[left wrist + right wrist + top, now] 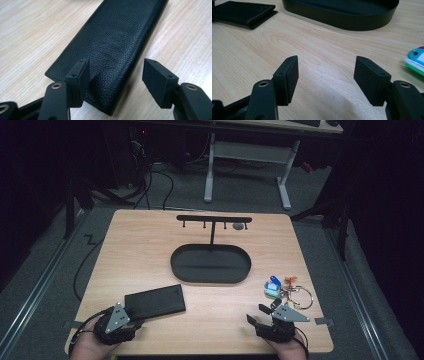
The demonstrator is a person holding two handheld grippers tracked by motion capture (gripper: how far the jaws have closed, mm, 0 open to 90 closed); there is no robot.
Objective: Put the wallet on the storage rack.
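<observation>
From above, the left gripper sits at the near left edge of the wooden table, its nose right at the near corner of a flat black wallet. The left gripper view brings out what the high view cannot: the wallet has a pebbled leather grain, its folded spine runs away from the gripper, and the 2 jaws stand apart with the near end of the wallet between them, the left jaw over the leather and the right jaw clear of it over bare wood. Whether either pad touches the leather, I cannot tell.

The right gripper rests at the near right, and its own view shows the jaws spread wide with nothing but table grain between them. Just ahead and to its right lies a bunch of keys with coloured tags and a metal ring; the right gripper view catches just a blue and green tag at its right edge.

Farther ahead of both grippers stands a black oval tray with an upright post and a hook bar across the top. The right gripper view shows the tray's low wall and the wallet well off to its left.
</observation>
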